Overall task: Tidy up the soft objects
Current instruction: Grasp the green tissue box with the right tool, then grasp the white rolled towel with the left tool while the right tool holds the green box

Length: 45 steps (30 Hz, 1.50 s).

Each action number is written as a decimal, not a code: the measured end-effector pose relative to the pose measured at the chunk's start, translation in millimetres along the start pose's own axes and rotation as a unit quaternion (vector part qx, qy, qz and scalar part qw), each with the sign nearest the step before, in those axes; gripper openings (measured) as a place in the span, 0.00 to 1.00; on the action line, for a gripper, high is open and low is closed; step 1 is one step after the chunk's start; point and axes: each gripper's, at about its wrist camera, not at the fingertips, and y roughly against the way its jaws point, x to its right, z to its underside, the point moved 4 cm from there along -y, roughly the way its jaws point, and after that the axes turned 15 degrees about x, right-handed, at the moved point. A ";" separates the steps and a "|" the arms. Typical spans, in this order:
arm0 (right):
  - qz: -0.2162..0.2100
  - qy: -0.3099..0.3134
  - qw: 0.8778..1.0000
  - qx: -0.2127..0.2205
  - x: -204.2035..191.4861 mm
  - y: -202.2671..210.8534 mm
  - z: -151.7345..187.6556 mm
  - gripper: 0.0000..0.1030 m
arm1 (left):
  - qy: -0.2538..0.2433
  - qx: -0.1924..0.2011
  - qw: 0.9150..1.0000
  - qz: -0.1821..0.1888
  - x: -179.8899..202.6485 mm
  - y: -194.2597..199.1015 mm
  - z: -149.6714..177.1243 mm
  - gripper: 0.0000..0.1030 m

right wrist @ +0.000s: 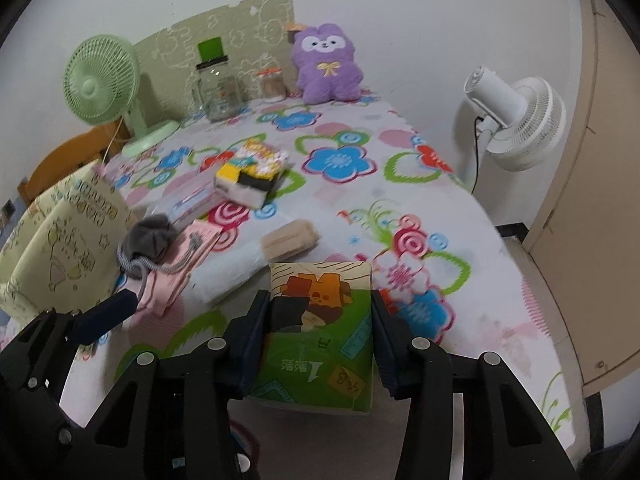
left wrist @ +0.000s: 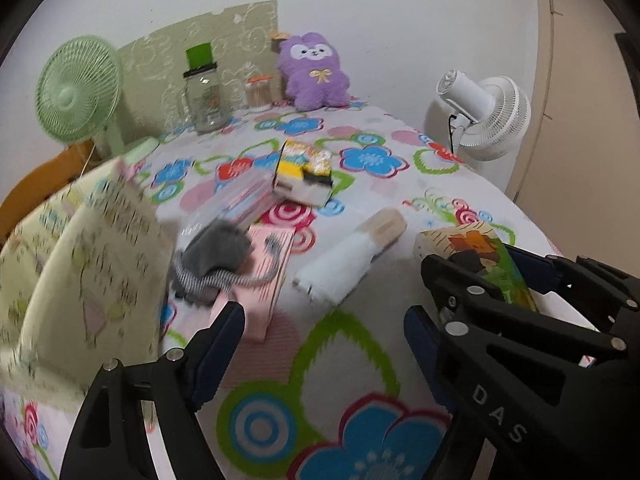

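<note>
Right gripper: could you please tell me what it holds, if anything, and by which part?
The right gripper holds the green tissue pack by its two long sides.

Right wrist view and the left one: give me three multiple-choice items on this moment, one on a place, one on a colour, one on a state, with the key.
1. Where does the purple plush toy sit?
A. at the far end of the table by the wall
B. inside the cloth bag
C. on the floor

2. What colour is the fan at the table's far left corner?
A. white
B. light green
C. black

3. What is between the right gripper's jaws?
A. nothing
B. the grey sock
C. the green tissue pack

Key: 1 A, it leans at the wall behind the floral cloth; 2 B, its grille and base are green; 3 C, both pads press the pack's sides.
</note>
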 end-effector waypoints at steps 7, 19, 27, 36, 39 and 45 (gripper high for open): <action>0.006 -0.004 1.000 0.017 14.4 -3.3 -16.8 0.49 | -0.021 0.005 0.999 0.023 15.9 -12.9 -18.3 0.79; -0.001 -0.025 1.000 0.017 28.6 -21.0 -23.7 0.49 | -0.010 -0.045 0.999 0.026 15.6 -50.2 -18.9 0.66; -0.003 -0.032 0.999 0.010 33.5 -29.1 -22.4 0.49 | -0.001 -0.064 0.997 0.052 20.1 -54.6 -15.2 0.37; 0.000 -0.030 1.000 0.005 31.7 -29.0 -19.7 0.49 | -0.014 -0.059 0.997 0.041 24.2 -46.4 -15.3 0.19; 0.001 -0.031 1.000 0.006 29.6 -25.7 -19.9 0.49 | -0.017 -0.051 0.998 0.044 26.3 -37.2 -16.6 0.19; 0.007 -0.026 1.000 0.013 24.2 -12.2 -22.3 0.49 | -0.019 -0.034 0.998 0.041 24.9 -19.5 -21.2 0.19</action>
